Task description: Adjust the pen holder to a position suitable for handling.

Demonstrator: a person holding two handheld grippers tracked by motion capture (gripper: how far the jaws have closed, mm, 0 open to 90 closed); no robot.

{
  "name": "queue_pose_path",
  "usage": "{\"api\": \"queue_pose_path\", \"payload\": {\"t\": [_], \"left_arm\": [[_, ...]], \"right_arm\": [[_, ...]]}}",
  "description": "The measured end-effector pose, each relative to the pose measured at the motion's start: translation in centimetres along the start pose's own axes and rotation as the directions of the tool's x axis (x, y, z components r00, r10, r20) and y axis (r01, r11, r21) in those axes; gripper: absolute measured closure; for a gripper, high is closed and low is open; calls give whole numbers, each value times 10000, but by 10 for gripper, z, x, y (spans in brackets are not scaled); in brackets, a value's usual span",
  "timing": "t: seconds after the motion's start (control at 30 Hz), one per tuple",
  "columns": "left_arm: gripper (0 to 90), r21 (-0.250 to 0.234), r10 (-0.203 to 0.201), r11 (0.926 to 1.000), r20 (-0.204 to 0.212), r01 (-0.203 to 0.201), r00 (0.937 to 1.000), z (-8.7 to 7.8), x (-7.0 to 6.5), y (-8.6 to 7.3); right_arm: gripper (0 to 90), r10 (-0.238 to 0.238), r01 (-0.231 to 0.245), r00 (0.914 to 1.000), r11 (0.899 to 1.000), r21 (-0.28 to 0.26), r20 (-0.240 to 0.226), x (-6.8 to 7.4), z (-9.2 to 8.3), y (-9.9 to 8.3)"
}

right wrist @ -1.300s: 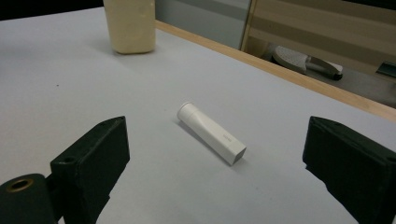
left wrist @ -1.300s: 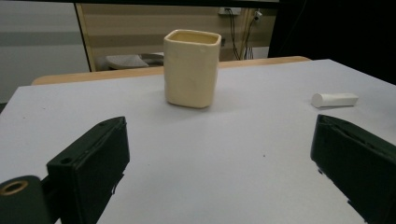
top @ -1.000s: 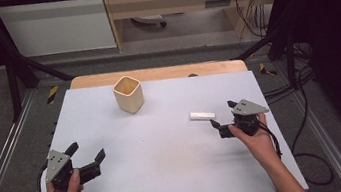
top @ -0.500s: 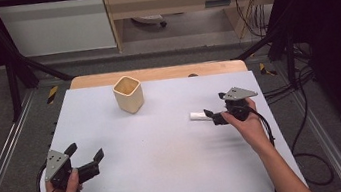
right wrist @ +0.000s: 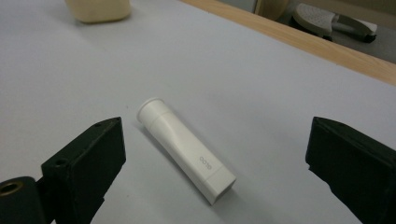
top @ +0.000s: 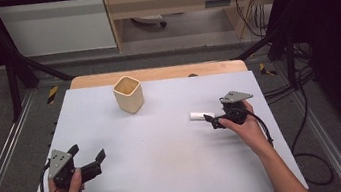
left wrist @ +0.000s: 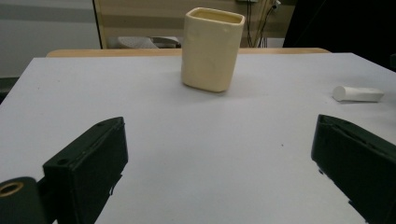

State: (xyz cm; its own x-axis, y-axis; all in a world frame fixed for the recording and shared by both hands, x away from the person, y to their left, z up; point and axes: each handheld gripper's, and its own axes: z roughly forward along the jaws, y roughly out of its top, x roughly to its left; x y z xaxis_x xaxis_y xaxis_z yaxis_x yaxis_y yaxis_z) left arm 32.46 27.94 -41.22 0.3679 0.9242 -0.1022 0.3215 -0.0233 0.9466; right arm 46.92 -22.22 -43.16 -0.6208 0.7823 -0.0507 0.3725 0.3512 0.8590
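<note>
We see a pale grey table (top: 170,177) with a wooden far edge (top: 165,71), grey floor and dark frame bars around it, a cream cup (top: 128,94) standing toward the back. Since the earlier frames our right gripper (top: 210,119) has moved in on the white tube (top: 200,116), which lies flat between its jaws, untouched; those jaws have just been opening and stand wide. The left gripper (top: 87,155) rests near the front left, jaws apart, unmoved.

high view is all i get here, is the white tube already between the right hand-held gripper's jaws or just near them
Observer: The white tube lies flat between the open jaws of the right hand-held gripper, untouched by either.
Operator: any markings on it
Observer: Small grey lettering near its square end, too small to read.
Operator: which end has the cap
Observer: The round capped end points away from the hand-held gripper, toward the cream cup.
</note>
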Motion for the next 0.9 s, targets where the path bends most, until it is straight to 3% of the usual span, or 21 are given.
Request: {"api": "queue_pose_path", "payload": {"t": [0.2, 0.23, 0.57, 0.73, 0.9], "left_arm": [[41, 54, 38, 10000, 47, -38, 10000, 1, -1, 0], [41, 50, 48, 10000, 34, -48, 10000, 1, -1, 0], [40, -2, -59, 10000, -46, 59, 10000, 0, 1, 0], [40, 22, 53, 10000, 29, -53, 10000, 0, -1, 0], [40, 39, 116, 9999, 93, -117, 9999, 0, -2, 0]], "right_arm": [[106, -86, 99, 9992, 9993, 347, -385, 0, 7, -8], [131, 9, 17, 9979, 9992, 399, -654, 0, 10, -10], [210, 11, 54, 9962, 9971, 754, -865, 1, 19, -13], [319, -206, 305, 9958, 9934, 1109, -891, 3, 24, -15], [367, -124, 222, 9959, 9938, 1092, -901, 0, 24, -16]]}}
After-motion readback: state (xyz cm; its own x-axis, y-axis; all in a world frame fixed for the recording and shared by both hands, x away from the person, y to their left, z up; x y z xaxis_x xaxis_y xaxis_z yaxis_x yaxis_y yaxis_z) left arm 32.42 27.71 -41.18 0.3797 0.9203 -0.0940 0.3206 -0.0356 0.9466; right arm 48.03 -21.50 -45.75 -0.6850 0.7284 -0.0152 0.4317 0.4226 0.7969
